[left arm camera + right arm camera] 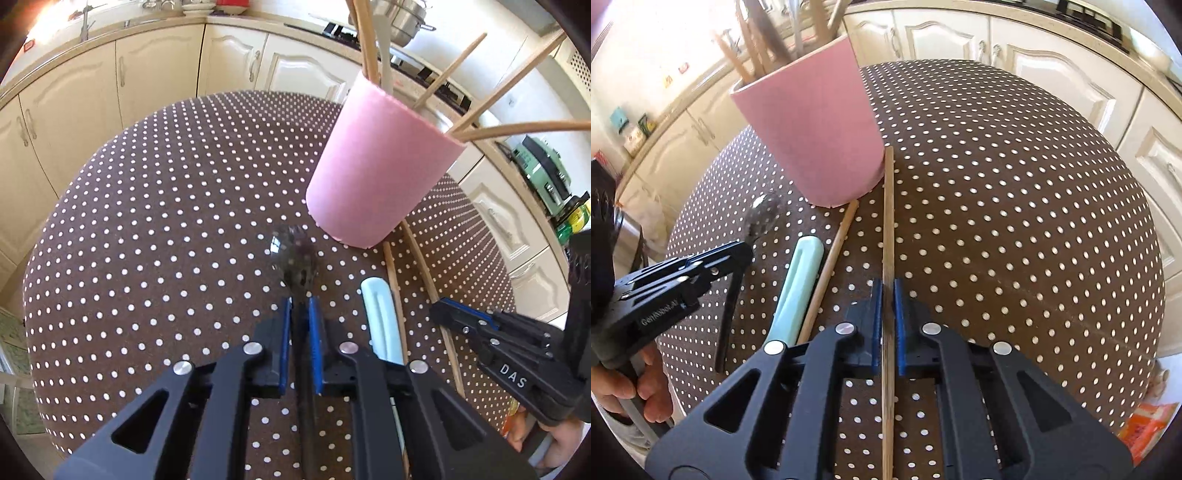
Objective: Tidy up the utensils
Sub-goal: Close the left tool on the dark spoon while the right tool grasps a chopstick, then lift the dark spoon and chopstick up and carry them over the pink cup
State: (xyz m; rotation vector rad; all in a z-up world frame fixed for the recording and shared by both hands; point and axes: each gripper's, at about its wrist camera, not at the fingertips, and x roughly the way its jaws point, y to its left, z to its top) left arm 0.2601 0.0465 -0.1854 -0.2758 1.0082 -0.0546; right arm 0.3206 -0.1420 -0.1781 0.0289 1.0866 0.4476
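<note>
A pink utensil holder [376,166] [820,140] stands on the dotted brown table with several wooden sticks and a pale utensil in it. My left gripper [299,306] [746,251] is shut on the dark handle of a metal spoon [295,258] [764,210], whose bowl lies just in front of the holder. My right gripper [888,291] [443,314] is shut on a long flat wooden stick [888,203] [424,266] that reaches the holder's base. Between the two lie a round wooden stick [834,258] [393,277] and a mint-handled utensil [801,273] [380,317].
The round table's polka-dot cloth [1015,203] spreads to the right of the stick. Cream kitchen cabinets [155,66] ring the table, with a hob and steel pot [402,18] behind the holder. A person's hand [628,387] holds the left gripper. An orange packet [1145,424] lies beyond the table edge.
</note>
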